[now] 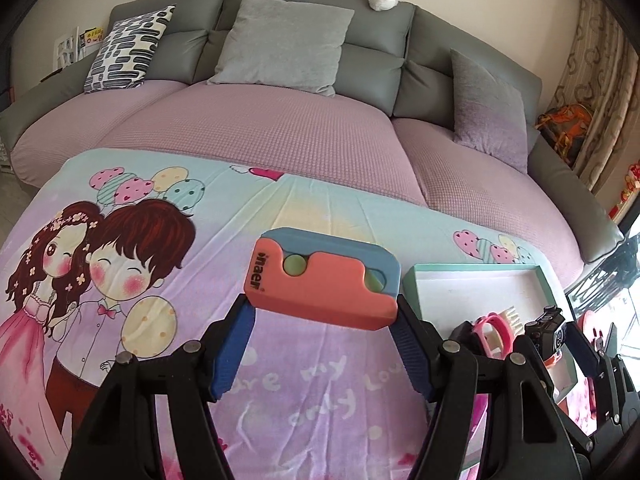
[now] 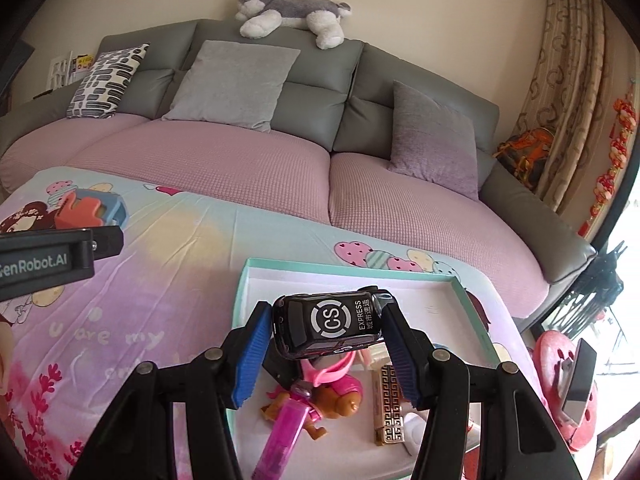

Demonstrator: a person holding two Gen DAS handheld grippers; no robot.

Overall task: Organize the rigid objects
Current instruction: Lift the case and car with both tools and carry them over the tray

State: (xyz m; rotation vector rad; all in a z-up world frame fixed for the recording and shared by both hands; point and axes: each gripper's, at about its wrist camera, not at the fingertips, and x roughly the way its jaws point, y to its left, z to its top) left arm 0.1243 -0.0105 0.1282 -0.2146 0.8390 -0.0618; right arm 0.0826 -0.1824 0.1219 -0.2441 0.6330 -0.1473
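**Both grippers hold toys above the cartoon blanket**

A grey sofa (image 1: 360, 60) with a mauve seat cover fills the far side of the room, a plush husky (image 2: 288, 10) lying along its backrest. Nearer, a table draped in a cartoon blanket (image 1: 160, 360) spreads across the foreground. At its right end sits a shallow tray (image 2: 472, 300) with a mint-green rim and white floor.

The left gripper (image 1: 326, 320) is clamped on an orange-and-blue block (image 1: 324, 280) (with two pale green discs set into it), held clear of the blanket, left of the tray. The right gripper (image 2: 326, 338) pinches a black toy car (image 2: 332, 326) marked "CS EXPRESS" end to end between its blue pads, above the near part of the tray.

Beneath the car, on the tray floor, lie a brown-and-pink toy puppy (image 2: 336, 398), a pink lighter (image 2: 282, 436), a gold patterned comb (image 2: 388, 400) and a pink looped piece (image 2: 328, 368) whose nature I cannot tell.
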